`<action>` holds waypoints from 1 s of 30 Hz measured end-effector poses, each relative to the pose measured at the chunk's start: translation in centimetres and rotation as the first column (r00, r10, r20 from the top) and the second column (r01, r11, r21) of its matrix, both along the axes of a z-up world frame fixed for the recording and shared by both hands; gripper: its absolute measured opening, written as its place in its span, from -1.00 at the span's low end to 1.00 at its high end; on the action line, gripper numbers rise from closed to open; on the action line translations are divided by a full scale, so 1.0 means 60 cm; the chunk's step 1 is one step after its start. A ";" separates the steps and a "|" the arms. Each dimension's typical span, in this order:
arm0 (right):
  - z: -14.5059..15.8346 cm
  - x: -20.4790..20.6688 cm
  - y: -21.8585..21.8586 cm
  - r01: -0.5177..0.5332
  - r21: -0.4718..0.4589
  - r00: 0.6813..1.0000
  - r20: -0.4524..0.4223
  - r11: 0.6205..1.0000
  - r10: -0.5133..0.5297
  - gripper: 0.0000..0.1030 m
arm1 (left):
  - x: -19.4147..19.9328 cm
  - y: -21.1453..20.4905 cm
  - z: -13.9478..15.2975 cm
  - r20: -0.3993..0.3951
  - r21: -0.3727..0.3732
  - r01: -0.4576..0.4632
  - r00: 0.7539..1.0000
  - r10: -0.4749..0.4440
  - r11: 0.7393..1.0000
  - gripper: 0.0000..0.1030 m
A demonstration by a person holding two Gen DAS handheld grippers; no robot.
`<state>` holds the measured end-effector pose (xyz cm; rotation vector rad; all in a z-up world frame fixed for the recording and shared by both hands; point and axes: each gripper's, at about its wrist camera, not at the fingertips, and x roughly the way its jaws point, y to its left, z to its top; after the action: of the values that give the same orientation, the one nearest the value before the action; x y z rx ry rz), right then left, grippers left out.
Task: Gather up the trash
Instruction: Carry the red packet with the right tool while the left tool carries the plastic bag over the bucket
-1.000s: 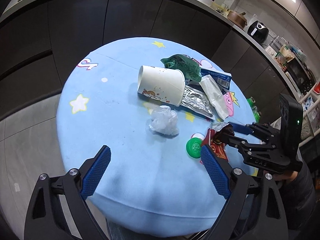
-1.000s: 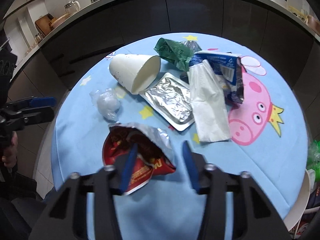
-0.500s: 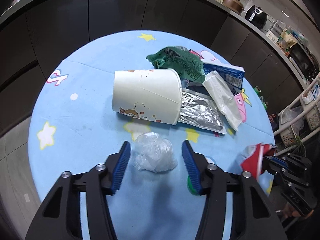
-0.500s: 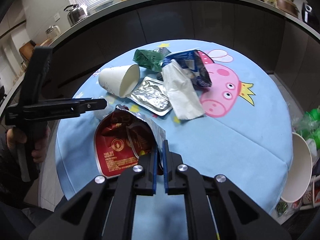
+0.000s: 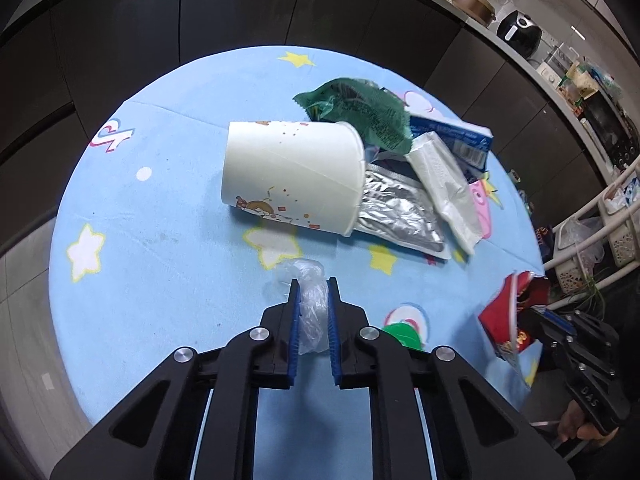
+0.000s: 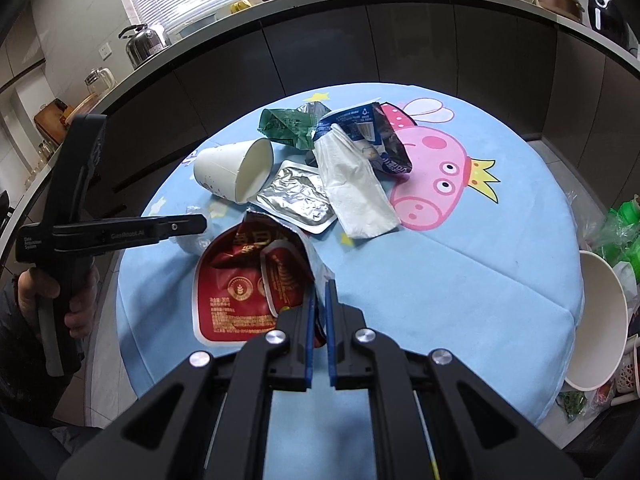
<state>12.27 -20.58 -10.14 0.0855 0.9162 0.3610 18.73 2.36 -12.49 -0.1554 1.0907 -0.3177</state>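
On the round blue table (image 5: pixel 160 260) lies trash: a tipped white paper cup (image 5: pixel 292 176), a green wrapper (image 5: pixel 360 108), a foil pouch (image 5: pixel 396 212), a white tissue (image 5: pixel 444 192), a blue packet (image 5: pixel 452 136) and a green cap (image 5: pixel 402 332). My left gripper (image 5: pixel 313 281) is closing, and its blue pads squeeze a clear plastic wad (image 5: pixel 310 320) at the near side. My right gripper (image 6: pixel 320 292) is shut on the edge of a torn red snack bag (image 6: pixel 236 296), held just above the table's near edge. From the right wrist, the left gripper (image 6: pixel 200 222) shows side-on at the left.
A white paper tub (image 6: pixel 600 320) with green bags beside it stands off the table's right edge. Dark cabinets under a curved counter (image 6: pixel 360 40) ring the far side. White wire baskets (image 5: pixel 616 220) stand to the right, and a hand (image 6: pixel 76 304) grips the left handle.
The left gripper moved forward over the plastic wad and closed onto it. The right gripper shut on the red bag's edge and raised it slightly.
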 end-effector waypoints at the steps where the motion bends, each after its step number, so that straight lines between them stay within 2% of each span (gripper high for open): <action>1: 0.003 -0.001 -0.003 0.006 0.003 1.000 0.005 1.000 -0.006 -0.87 | -0.003 -0.001 0.008 0.007 -0.009 0.002 1.000 -0.002 1.000 -0.79; 8: 0.035 -0.012 -0.042 0.082 0.041 0.995 0.054 0.996 -0.084 -0.88 | -0.032 -0.044 0.094 0.113 -0.036 0.075 0.991 -0.070 0.997 -0.79; 14: 0.062 -0.026 -0.083 0.150 0.060 0.983 0.097 0.987 -0.155 -0.88 | -0.044 -0.111 0.157 0.189 -0.064 0.167 0.970 -0.153 0.984 -0.79; 21: 0.086 -0.044 -0.148 0.250 0.076 0.956 0.137 0.965 -0.259 -0.88 | -0.050 -0.199 0.194 0.233 -0.074 0.282 0.938 -0.258 0.957 -0.79; 30: 0.096 -0.080 -0.263 0.405 0.099 0.894 0.167 0.909 -0.417 -0.88 | -0.047 -0.317 0.203 0.237 -0.077 0.409 0.893 -0.381 0.909 -0.79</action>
<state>7.49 -36.33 -4.39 0.2948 0.6799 -0.0001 15.88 -16.67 -0.32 -0.0054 0.8782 -0.7557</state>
